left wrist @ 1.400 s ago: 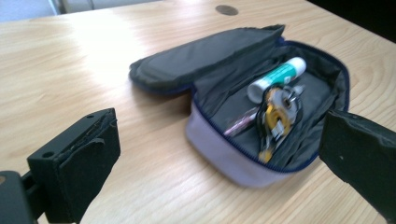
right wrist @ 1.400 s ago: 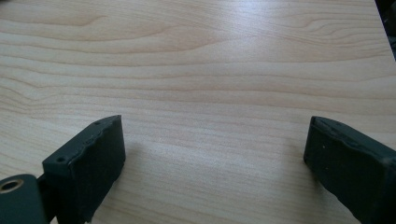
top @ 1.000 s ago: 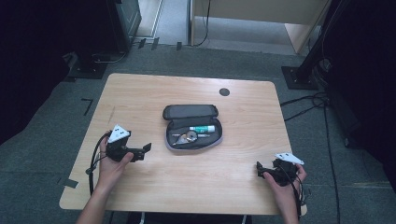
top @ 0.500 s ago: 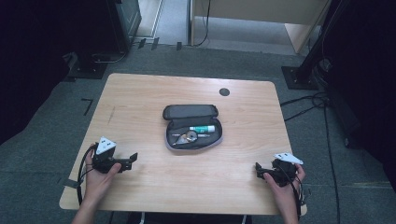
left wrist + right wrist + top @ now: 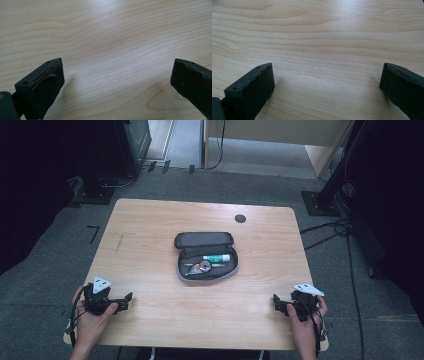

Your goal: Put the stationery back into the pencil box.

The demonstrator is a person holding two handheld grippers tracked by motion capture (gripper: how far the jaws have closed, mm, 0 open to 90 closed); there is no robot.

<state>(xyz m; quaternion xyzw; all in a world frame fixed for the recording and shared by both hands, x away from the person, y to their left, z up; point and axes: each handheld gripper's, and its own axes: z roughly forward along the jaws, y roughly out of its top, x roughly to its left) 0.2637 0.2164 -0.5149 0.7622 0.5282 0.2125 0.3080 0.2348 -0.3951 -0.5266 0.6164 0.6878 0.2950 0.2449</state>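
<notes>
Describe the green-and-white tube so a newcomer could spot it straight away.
Start at the wooden table; near its middle lies an open grey zip case. Inside, along the far side, lies the tube, green with a white end, unlike the small metallic bits beside it.

Black grippers (image 5: 126, 300), grey three-cornered plates, cables.

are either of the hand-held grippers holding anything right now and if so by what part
Nothing is held. The left hand-held gripper and right hand-held gripper are both open over bare table, apart from the open pouch.
</notes>
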